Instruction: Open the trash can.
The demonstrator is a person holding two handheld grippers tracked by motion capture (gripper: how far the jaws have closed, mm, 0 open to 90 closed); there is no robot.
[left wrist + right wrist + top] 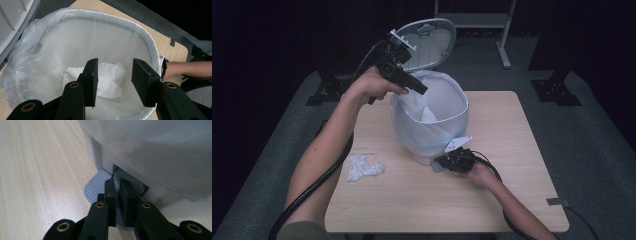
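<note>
A white pedal bin (412, 131) with a clear liner stands mid-table, its lid (429, 42) raised at the back. My left gripper (421, 89) hangs over the bin's mouth, pointing down into it. In the left gripper view, that gripper (115, 80) is open with nothing between its jaws. Below them a crumpled white paper towel (111, 75) lies at the bottom of the liner. My right gripper (439, 162) is low at the bin's front base. In the right gripper view, this gripper (117, 195) is shut, its tips resting on the ribbed grey pedal (96, 186).
A second crumpled white tissue (363, 167) lies on the wooden table (512, 150), left of the bin. Cables trail from both grippers toward the near edge. The bin's rim (150, 42) curves round the left gripper's jaws.
</note>
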